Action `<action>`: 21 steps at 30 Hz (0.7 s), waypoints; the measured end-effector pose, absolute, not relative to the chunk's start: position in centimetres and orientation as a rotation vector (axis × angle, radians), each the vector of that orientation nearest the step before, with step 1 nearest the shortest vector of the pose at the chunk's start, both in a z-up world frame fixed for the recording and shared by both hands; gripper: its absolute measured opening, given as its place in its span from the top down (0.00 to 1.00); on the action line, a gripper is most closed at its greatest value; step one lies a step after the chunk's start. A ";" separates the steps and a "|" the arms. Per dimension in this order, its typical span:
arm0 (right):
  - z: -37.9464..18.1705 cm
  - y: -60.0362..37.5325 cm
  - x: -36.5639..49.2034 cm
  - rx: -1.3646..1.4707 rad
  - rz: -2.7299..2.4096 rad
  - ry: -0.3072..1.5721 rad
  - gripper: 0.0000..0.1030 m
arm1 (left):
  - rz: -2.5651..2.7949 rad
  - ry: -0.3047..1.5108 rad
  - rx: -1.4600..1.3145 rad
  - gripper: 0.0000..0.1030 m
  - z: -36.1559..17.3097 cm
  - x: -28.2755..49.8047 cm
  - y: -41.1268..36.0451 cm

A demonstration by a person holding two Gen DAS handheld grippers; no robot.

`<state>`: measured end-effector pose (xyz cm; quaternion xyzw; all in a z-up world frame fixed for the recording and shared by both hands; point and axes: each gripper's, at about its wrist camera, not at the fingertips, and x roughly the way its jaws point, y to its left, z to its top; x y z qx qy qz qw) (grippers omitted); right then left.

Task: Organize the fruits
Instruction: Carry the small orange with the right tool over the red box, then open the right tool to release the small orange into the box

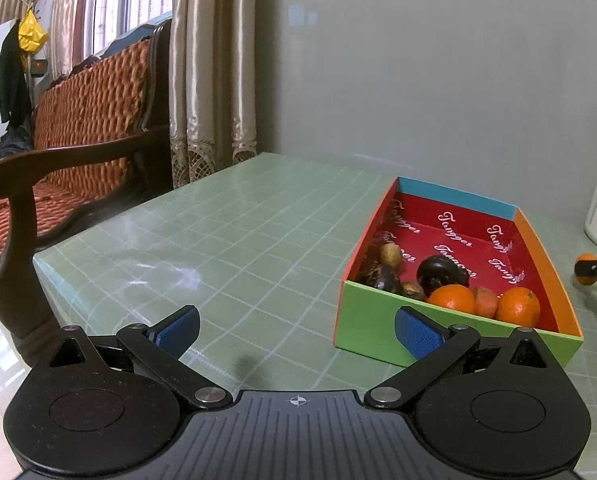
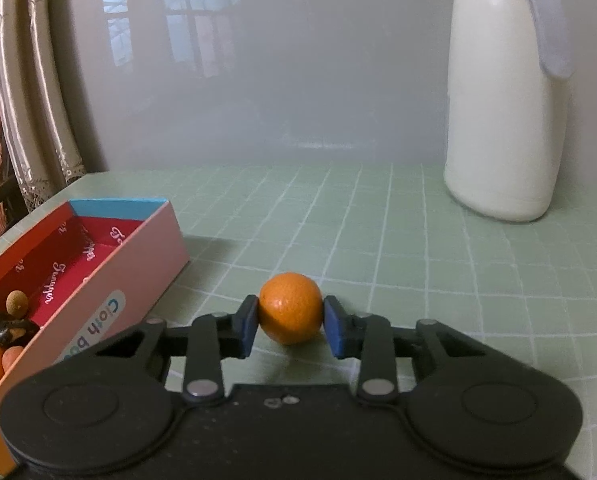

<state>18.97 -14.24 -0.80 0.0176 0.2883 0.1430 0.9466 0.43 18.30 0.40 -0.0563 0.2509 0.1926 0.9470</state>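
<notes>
A colourful open box (image 1: 378, 322) with a red lining sits on the green grid table. It holds two oranges (image 1: 452, 297), dark mangosteens (image 1: 442, 270) and small brown fruits. My left gripper (image 1: 296, 330) is open and empty, low over the table just left of the box's near corner. My right gripper (image 2: 291, 326) is shut on an orange (image 2: 290, 307), at the table surface, right of the box (image 2: 110, 276). That orange and gripper tip also show in the left wrist view (image 1: 586, 268).
A tall white jug (image 2: 502, 112) stands at the back right of the table (image 2: 418, 240) against the grey wall. A wooden sofa (image 1: 78, 120) with orange cushions and curtains stand beyond the table's left edge.
</notes>
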 end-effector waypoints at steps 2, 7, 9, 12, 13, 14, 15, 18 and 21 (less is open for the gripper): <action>0.3 -13.8 18.3 0.032 0.307 0.551 0.68 | 0.395 0.510 -0.118 0.00 0.4 0.3 18.4; 3.6 -10.9 16.2 0.011 0.424 0.482 0.68 | 0.397 0.508 -0.121 0.00 0.4 0.1 18.8; 4.1 -8.9 15.5 -0.020 0.473 0.476 0.68 | 0.397 0.510 -0.127 0.00 0.3 -0.1 19.1; 3.9 -6.0 15.0 -0.062 0.531 0.490 0.68 | 0.403 0.511 -0.135 0.00 0.2 -0.4 19.6; 3.7 -5.0 14.9 -0.081 0.545 0.500 0.68 | 0.403 0.512 -0.138 0.00 0.2 -0.5 19.8; 3.3 -4.1 14.9 -0.100 0.557 0.514 0.68 | 0.404 0.513 -0.139 0.00 0.2 -0.6 20.0; 3.0 -3.3 15.0 -0.113 0.566 0.528 0.68 | 0.403 0.514 -0.140 0.00 0.1 -0.7 20.1; 1.9 -1.3 15.4 -0.152 0.576 0.575 0.68 | 0.406 0.514 -0.142 0.00 0.1 -1.0 20.5; 1.4 0.1 15.2 -0.183 0.570 0.601 0.68 | 0.410 0.511 -0.150 0.00 0.1 -1.2 20.8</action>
